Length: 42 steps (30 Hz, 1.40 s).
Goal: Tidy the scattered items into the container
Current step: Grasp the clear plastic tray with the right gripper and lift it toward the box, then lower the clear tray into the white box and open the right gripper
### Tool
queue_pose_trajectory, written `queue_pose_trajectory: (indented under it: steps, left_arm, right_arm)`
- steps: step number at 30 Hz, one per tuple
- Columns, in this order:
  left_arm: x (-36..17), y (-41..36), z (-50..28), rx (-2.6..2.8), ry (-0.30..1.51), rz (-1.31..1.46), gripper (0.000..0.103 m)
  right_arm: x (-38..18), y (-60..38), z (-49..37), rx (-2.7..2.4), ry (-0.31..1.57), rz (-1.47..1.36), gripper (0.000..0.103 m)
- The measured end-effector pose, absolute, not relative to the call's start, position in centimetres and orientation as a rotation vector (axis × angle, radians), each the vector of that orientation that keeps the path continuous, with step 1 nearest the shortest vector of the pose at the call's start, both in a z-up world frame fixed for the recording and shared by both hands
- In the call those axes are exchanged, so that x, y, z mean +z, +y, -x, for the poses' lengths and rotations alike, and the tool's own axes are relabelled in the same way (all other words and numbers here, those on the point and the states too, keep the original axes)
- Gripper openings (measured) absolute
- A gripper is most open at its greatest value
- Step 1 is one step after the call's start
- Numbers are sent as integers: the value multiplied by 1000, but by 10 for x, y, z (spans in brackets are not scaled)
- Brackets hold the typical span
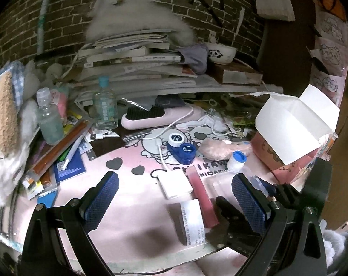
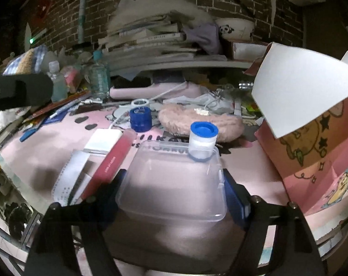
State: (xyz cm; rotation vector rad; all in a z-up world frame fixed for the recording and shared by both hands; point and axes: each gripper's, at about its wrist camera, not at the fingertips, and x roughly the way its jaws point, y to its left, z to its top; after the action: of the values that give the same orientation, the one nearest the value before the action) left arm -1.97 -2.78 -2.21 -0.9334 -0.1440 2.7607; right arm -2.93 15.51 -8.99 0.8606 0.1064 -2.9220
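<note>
At lower centre, the right gripper [image 2: 171, 191] clamped the clear box [image 2: 174, 179]; the left gripper [image 1: 174, 197] hung wide over the red tube [image 1: 202, 197], probably next for loading.

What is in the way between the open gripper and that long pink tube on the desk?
Nothing visible. The pink tube lies flat on the pink mat, in the open gap ahead of the left gripper. The white charger block and a paper strip lie right beside it, not across it.
</note>
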Motion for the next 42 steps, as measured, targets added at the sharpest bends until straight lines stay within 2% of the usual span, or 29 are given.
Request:
queue_pose_trajectory:
  steps: [5, 9, 12, 14, 21, 28, 33, 42]
  left_arm:
    - [-24, -37, 19, 2781, -160, 948, 99]
    - [-24, -44, 17, 2798, -176, 953, 100]
    - [-20, -60, 16, 2736, -398, 911, 102]
    - [-18, -65, 17, 2708, -476, 904, 102]
    - [-13, -59, 17, 2748, -380, 905, 102]
    - [-17, -47, 19, 2738, -327, 936, 102]
    - [-15, -34, 17, 2743, -262, 934, 102]
    - [-14, -16, 14, 2823, -98, 899, 102]
  right_arm:
    - [-59, 144, 11, -2907, 160, -674, 75]
    - [-23, 142, 4, -2840, 101, -588, 75]
    - [3, 144, 3, -2791, 126, -577, 75]
    - [16, 152, 4, -2764, 85, -597, 75]
    - [54, 215, 13, -2874, 36, -642, 75]
    - [76, 286, 46, -2978, 34, -880, 75]
    - [69, 309, 69, -2899, 135, -1138, 75]
    - [39, 327, 91, -2823, 287, -1389, 75]
